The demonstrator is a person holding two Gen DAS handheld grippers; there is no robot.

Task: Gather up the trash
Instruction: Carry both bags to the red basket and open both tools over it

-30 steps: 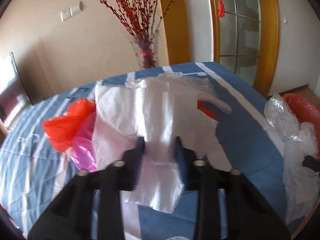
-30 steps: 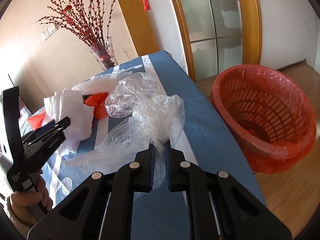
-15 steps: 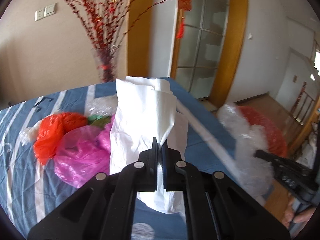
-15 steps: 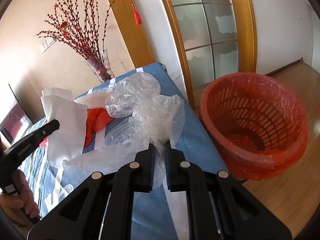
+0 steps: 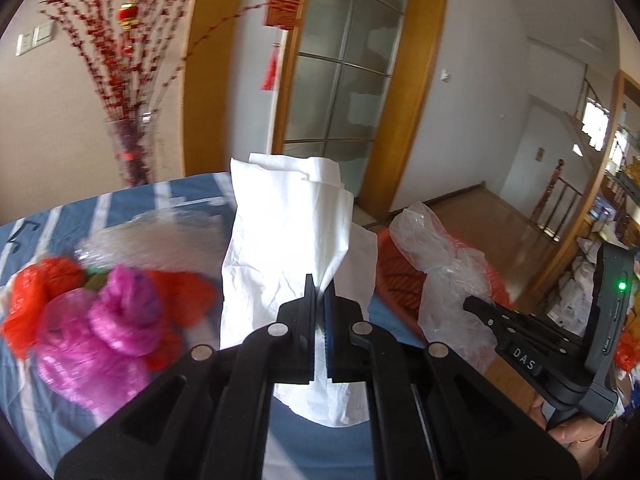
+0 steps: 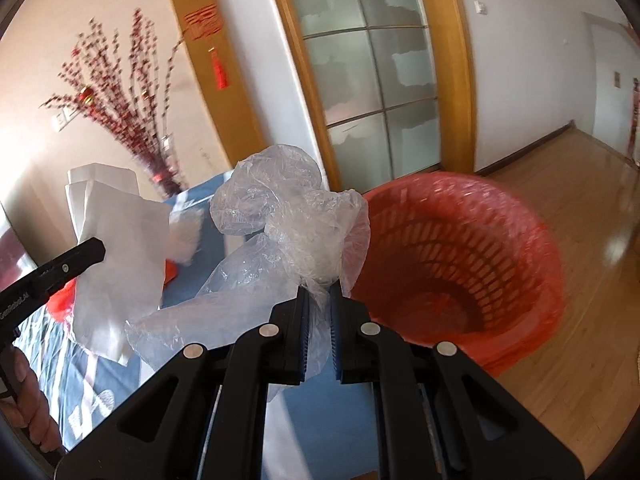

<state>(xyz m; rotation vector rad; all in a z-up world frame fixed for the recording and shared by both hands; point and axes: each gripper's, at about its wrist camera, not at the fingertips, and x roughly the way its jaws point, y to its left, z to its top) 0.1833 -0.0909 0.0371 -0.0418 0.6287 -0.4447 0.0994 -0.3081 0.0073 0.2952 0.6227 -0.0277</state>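
Blue striped tablecloth (image 5: 48,224), left gripper (image 5: 319,294) angled down pinching white bag (image 5: 288,224), right gripper (image 6: 319,292) pinching clear bag (image 6: 280,216) beside red basket (image 6: 520,248), pink bag (image 5: 100,332) at left edge.

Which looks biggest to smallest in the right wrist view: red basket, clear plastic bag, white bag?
1. red basket
2. clear plastic bag, though it is nearer the camera
3. white bag

The basket (image 6: 460,264) stands on the floor (image 6: 592,248) right of the table (image 6: 192,200).

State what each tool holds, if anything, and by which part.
The left tool pinches the white bag near its lower middle; the right tool pinches the clear plastic bag at a gathered lower fold.
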